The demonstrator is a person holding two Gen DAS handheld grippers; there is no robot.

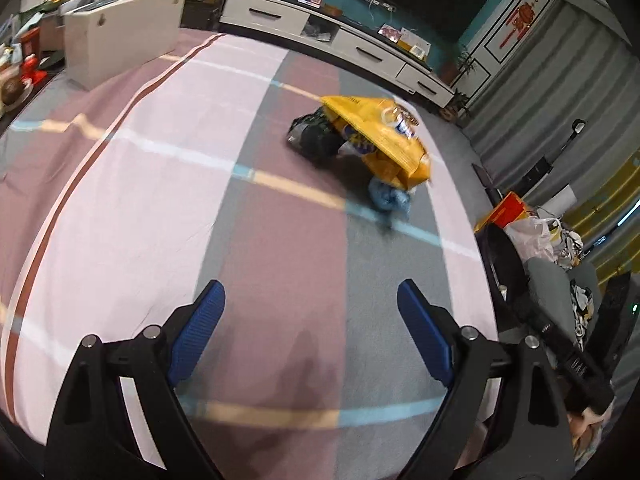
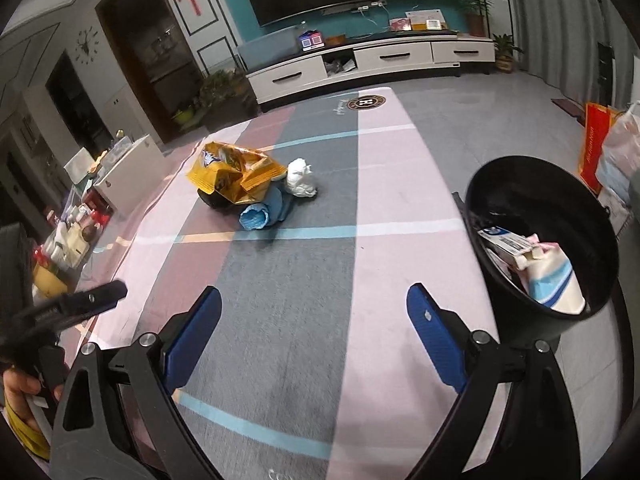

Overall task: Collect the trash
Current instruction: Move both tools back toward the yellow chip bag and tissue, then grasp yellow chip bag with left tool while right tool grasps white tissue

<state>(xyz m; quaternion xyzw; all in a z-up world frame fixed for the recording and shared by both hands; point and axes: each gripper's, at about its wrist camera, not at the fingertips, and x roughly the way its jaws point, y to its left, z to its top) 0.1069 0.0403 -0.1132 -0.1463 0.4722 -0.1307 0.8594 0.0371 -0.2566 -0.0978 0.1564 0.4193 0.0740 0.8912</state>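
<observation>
A little pile of trash lies on the striped rug point(image 2: 280, 320), out toward the far end, nearer the left edge than the right one. On top is a crumpled yellow bag point(image 2: 234, 178). It looks thin, light and crinkly, and it is probably a bit slippery. A good place to pinch it is the folded edge that sticks out at the side.

Just under its front edge sits a rolled-up blue paper point(image 2: 260, 214). It looks soft and would squash easily, so grab it around the middle. Beside the bag, touching it, is a white paper wad point(image 2: 300, 178). It is soft too and should weigh almost nothing. Something dark hides under the bag, and I cannot tell what it is.

The black trash bin point(image 2: 500, 184) stands at the right edge of the rug and already has cartons inside.

The left gripper point(image 1: 311, 304) hangs low over the near part of the rug, pointing at the pile, fingers spread wide and holding nothing. The right gripper point(image 2: 314, 308) does the same, wide apart and empty, with the bin just to its right.
</observation>
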